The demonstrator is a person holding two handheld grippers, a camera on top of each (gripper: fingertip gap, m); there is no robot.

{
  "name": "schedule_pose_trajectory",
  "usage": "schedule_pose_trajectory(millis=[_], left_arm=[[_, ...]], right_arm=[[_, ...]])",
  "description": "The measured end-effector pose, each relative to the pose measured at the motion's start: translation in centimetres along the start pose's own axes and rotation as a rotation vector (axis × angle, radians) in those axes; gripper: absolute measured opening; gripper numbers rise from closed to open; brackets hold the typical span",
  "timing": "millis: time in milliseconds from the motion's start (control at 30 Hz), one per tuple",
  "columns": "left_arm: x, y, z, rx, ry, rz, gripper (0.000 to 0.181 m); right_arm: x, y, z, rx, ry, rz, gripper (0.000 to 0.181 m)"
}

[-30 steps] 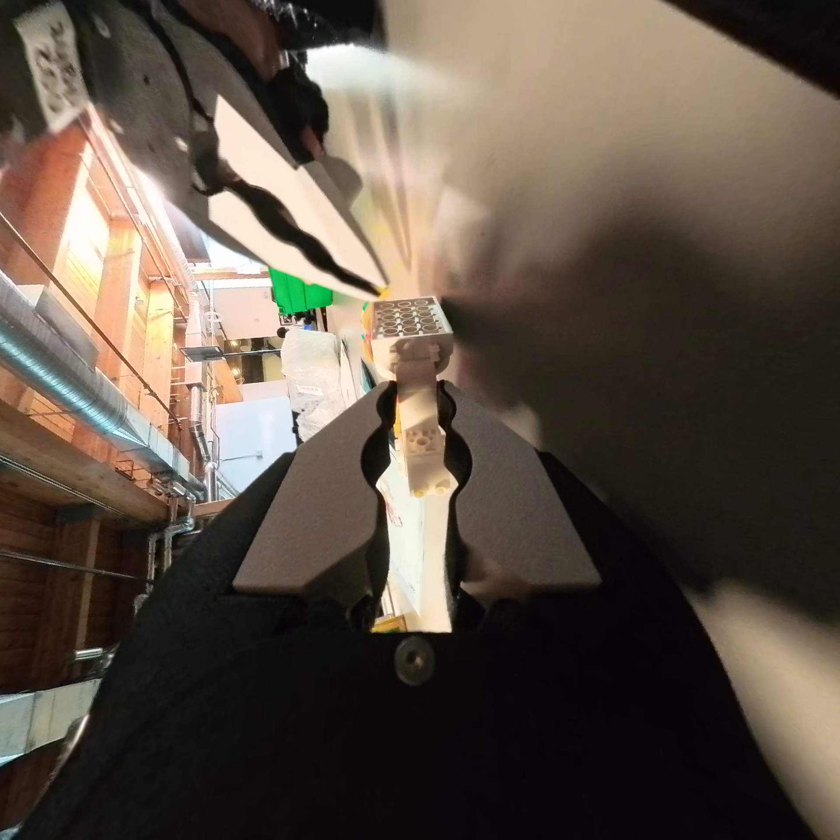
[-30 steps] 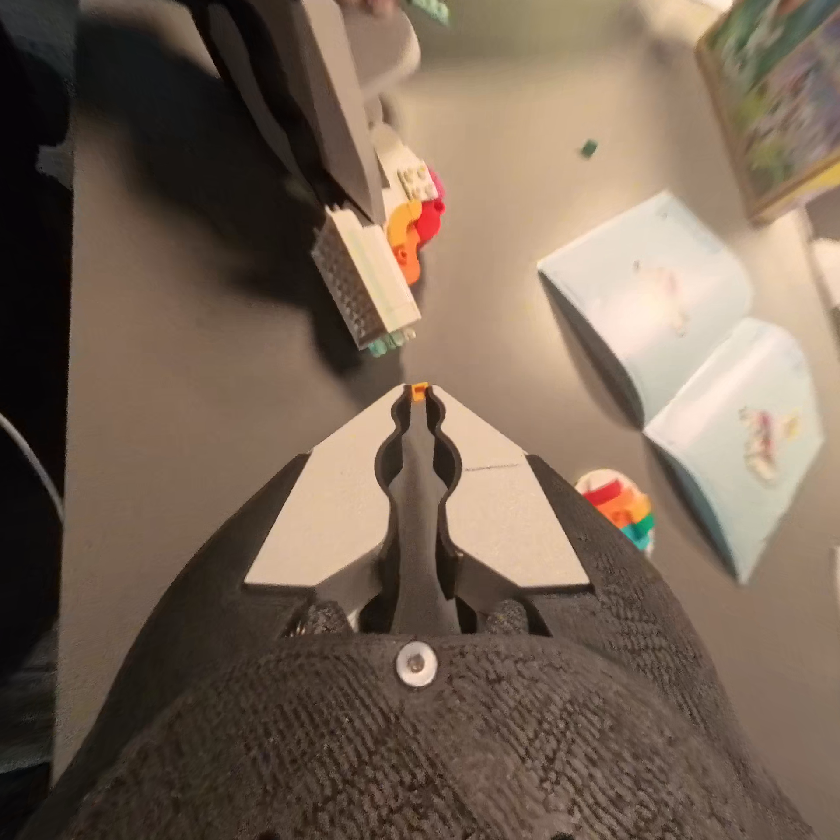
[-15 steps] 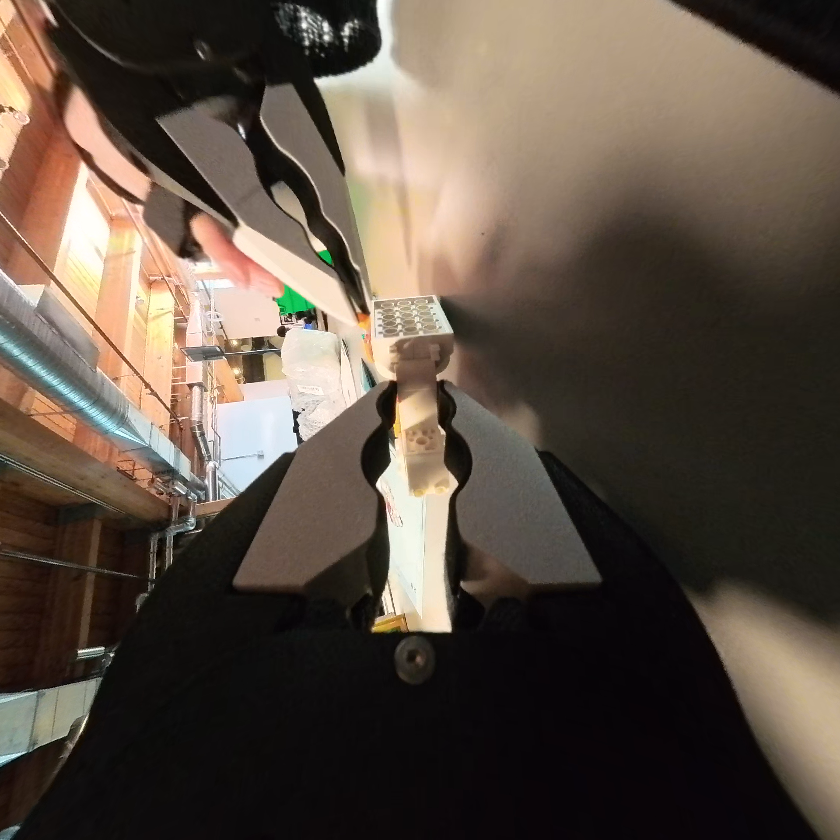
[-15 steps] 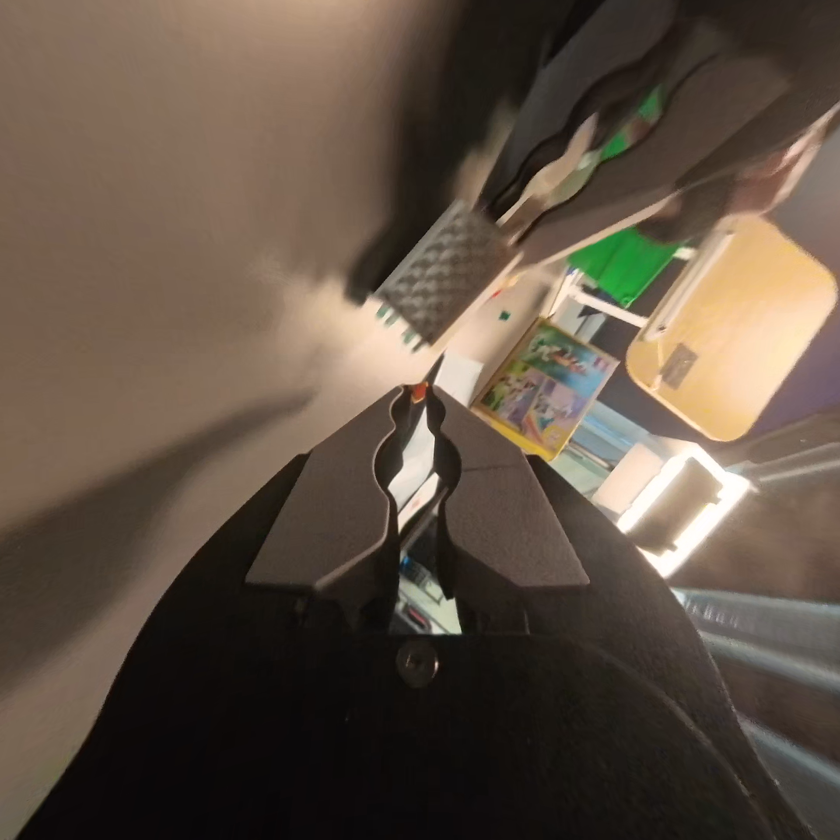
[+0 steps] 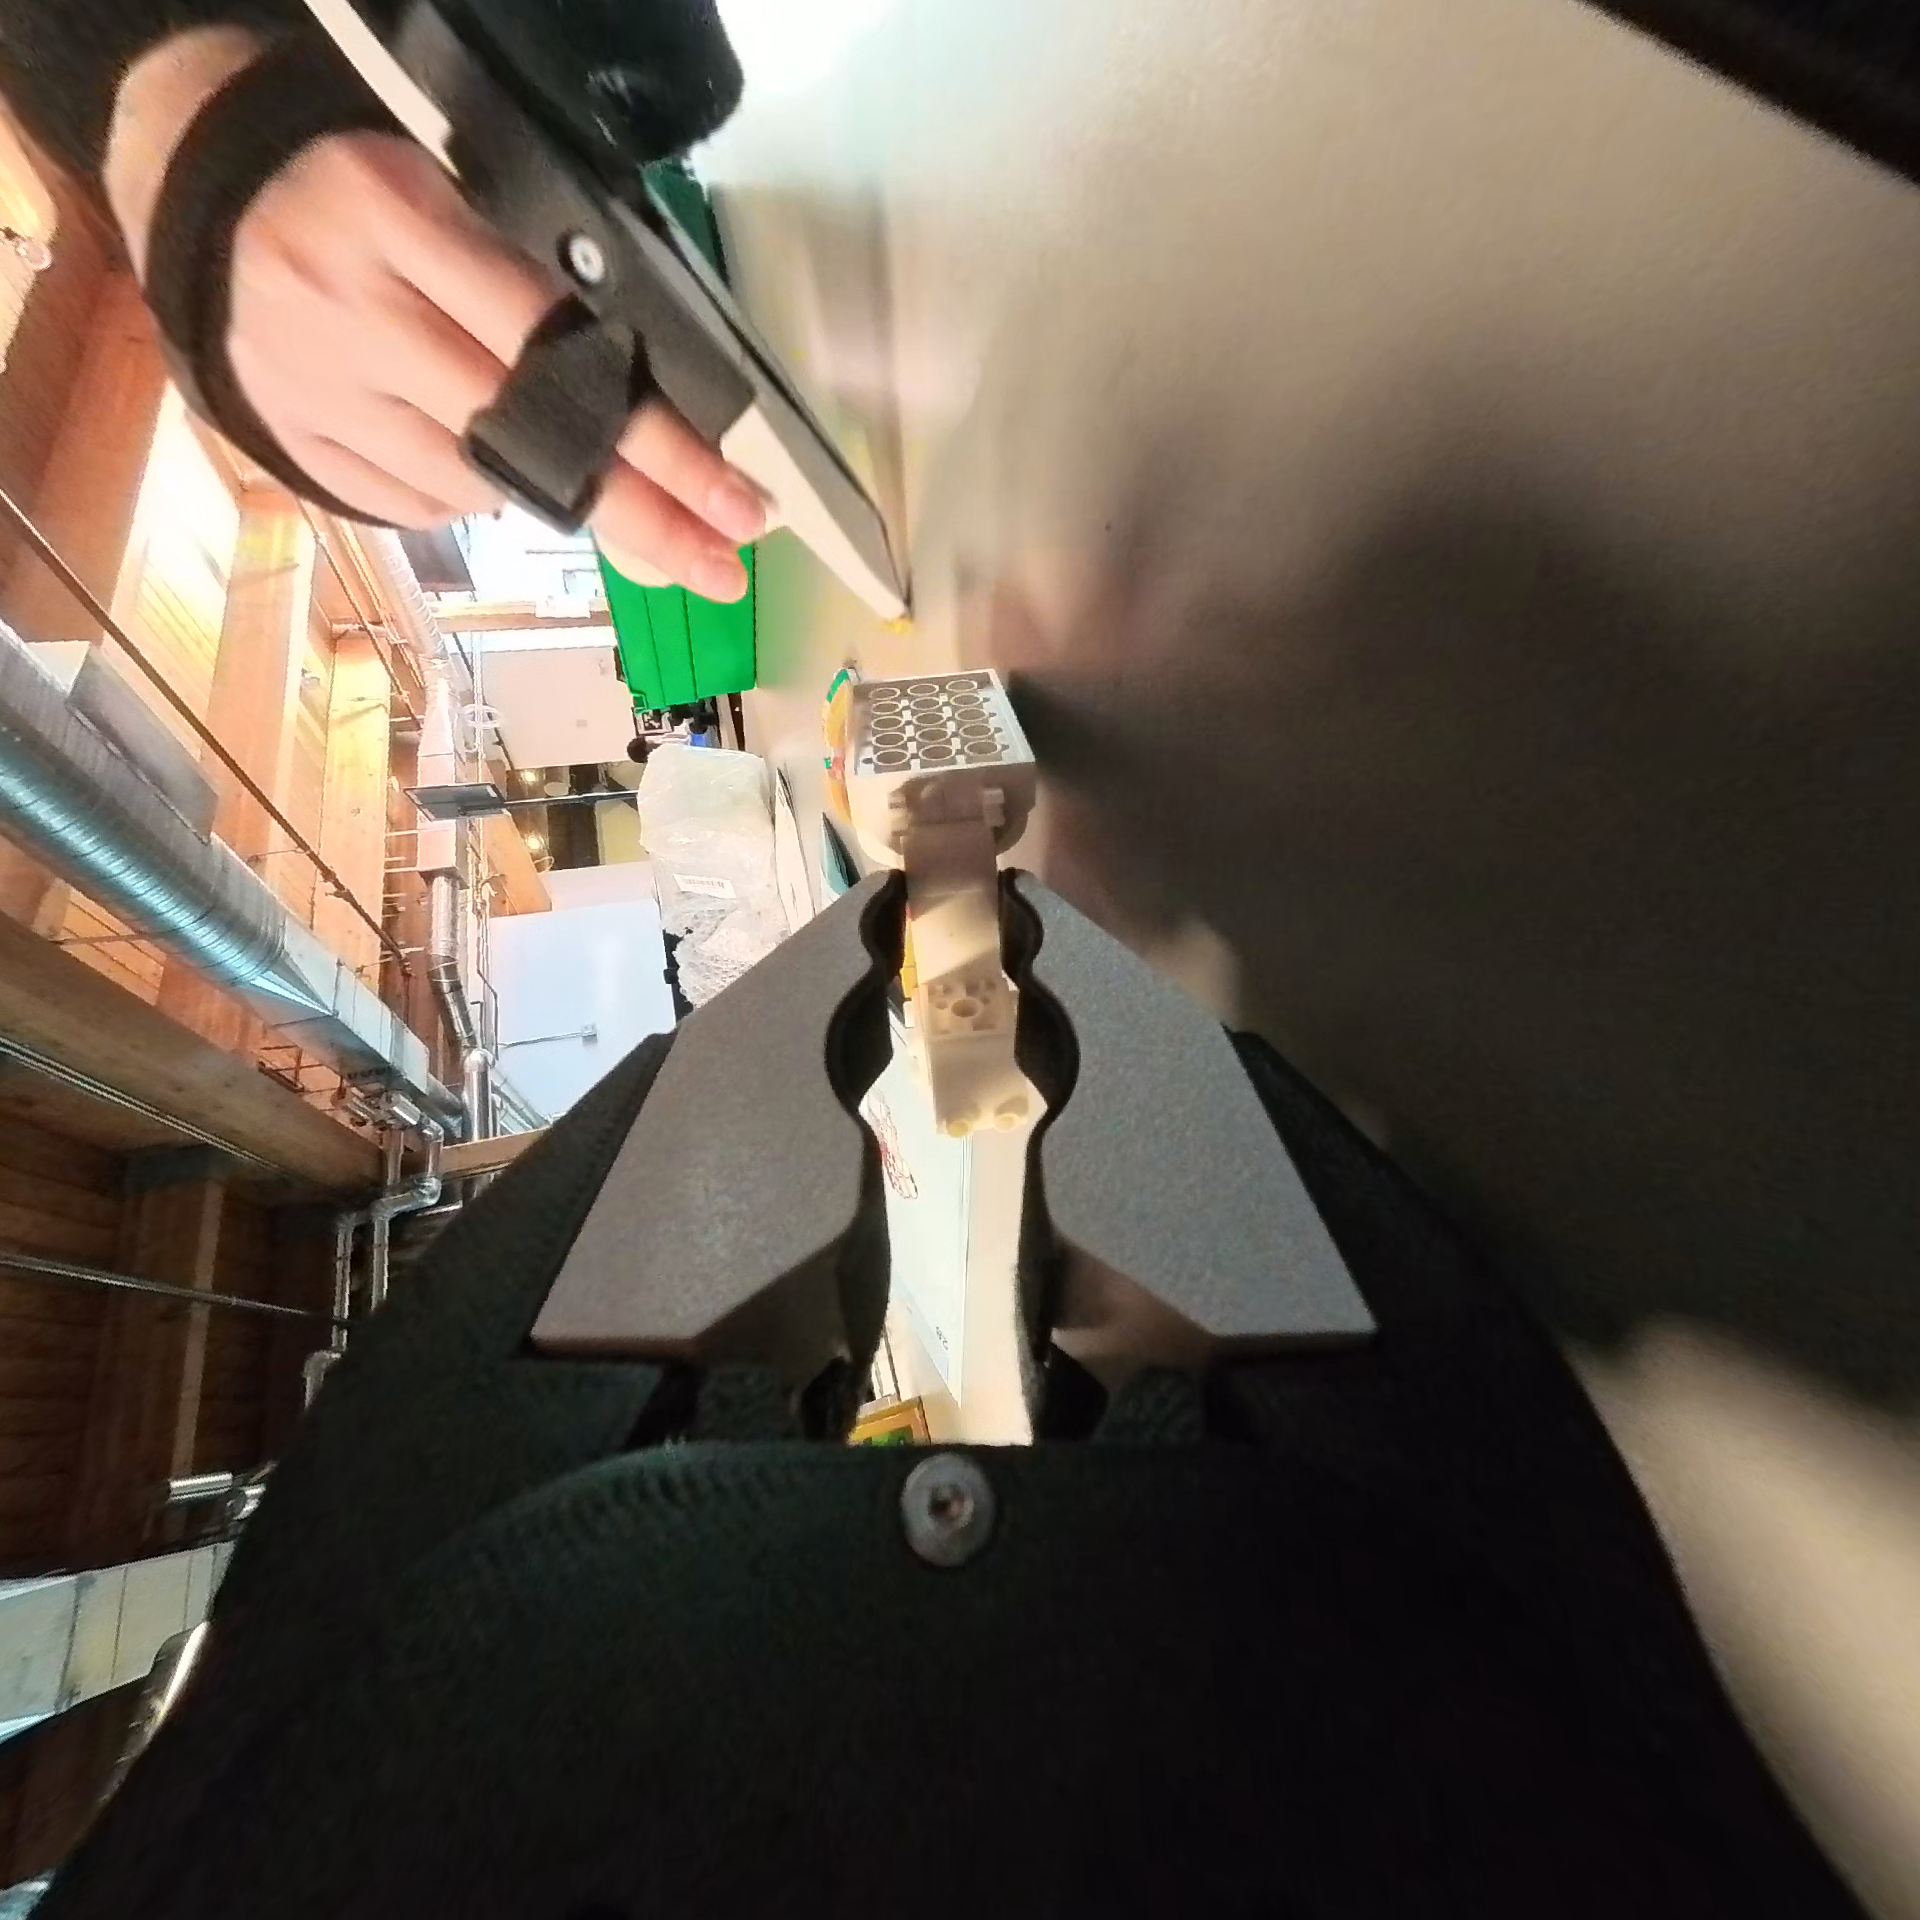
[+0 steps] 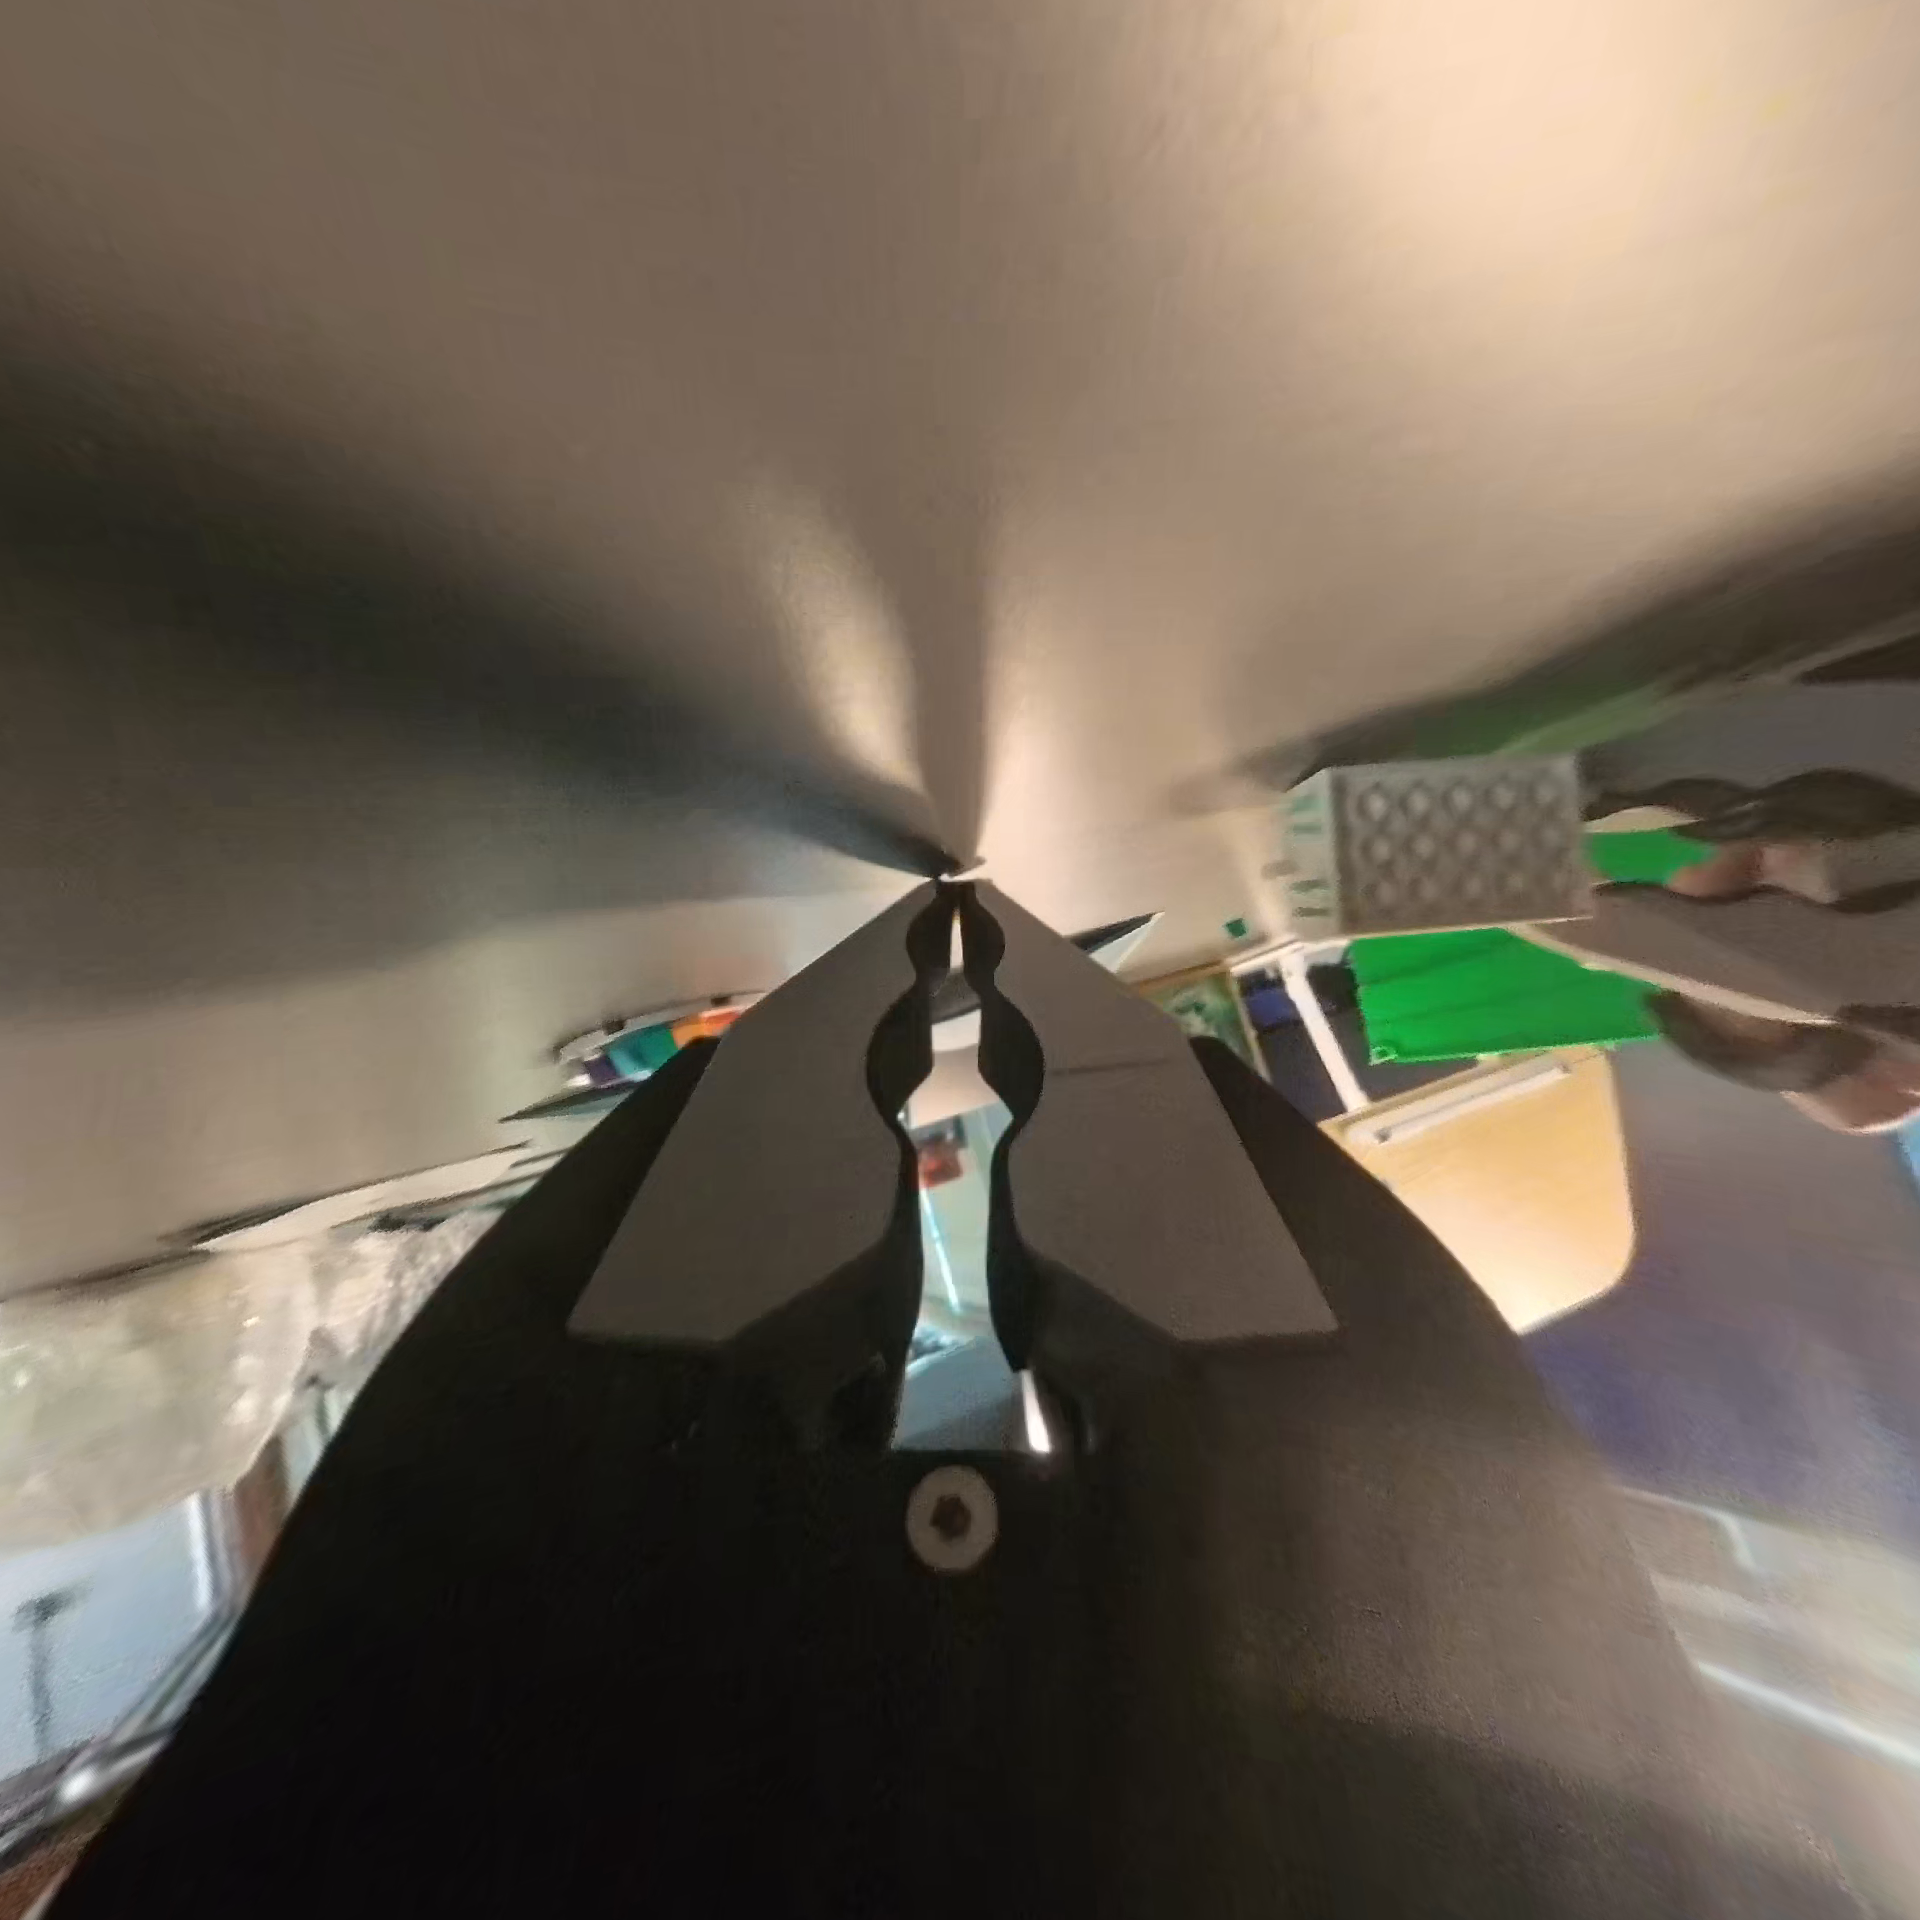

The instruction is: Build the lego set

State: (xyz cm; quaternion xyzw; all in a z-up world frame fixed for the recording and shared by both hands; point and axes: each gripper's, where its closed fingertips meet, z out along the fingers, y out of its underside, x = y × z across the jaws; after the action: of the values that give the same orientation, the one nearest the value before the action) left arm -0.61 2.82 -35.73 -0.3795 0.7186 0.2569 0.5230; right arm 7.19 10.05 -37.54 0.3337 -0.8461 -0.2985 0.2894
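My left gripper (image 5: 951,888) is shut on a white lego assembly (image 5: 961,997), held sideways close over the table (image 5: 1351,312). Its grey plate (image 5: 940,727) faces me with its hollow underside. My right gripper (image 6: 951,888) is shut, its tips against the table; it also shows in the left wrist view (image 5: 888,597), above and left of the plate. A small yellowish-orange speck shows at its tip there; in its own view the piece is hidden. The assembly (image 6: 1455,852) sits to the right in the right wrist view, in the left gripper (image 6: 1621,862).
A person's hand (image 5: 343,312) holds the right gripper. A green bin (image 5: 681,644) and a clear plastic bag (image 5: 707,821) stand beyond the table. An open booklet (image 5: 925,1195) lies behind the assembly. Coloured bricks (image 6: 665,1039) lie at the left. The tips of one gripper are about 11 cm away from the tips of the other.
My right gripper has swung away from the assembly's plate and come down with its tips on the table. My left gripper has held the assembly still.
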Motion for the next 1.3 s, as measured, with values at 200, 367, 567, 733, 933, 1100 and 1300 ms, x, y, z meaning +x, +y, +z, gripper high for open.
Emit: schedule_pose_trajectory(millis=[200,367,567,733,933,1100,1300], left_arm=[[0.0,-0.1,0.0,0.001,0.001,0.002,0.017],[0.0,-0.1,0.0,0.001,0.002,0.002,0.017],[0.0,-0.1,0.0,-0.001,0.003,0.002,0.017],[0.0,-0.2,0.0,0.003,0.003,0.002,0.017],[0.1,-0.2,0.0,0.004,0.003,0.0,0.017],[0.1,-0.2,0.1,0.001,0.004,0.001,0.017],[0.1,-0.1,0.0,0.001,0.006,-0.001,0.017]], right_arm=[[1.9,-1.5,-1.7,0.1,0.067,0.169,0.013],[3.0,-1.4,-3.1,0.138,0.112,0.483,0.011],[2.5,-0.6,-2.9,0.245,-0.075,1.674,0.001],[1.5,-1.6,-2.4,0.298,-0.163,2.121,0.002],[1.8,-2.2,-2.4,0.29,-0.116,1.996,0.004],[2.0,-1.8,-2.1,0.313,-0.144,2.009,0.001],[2.6,-1.8,-1.5,0.325,-0.152,2.006,0.002]])
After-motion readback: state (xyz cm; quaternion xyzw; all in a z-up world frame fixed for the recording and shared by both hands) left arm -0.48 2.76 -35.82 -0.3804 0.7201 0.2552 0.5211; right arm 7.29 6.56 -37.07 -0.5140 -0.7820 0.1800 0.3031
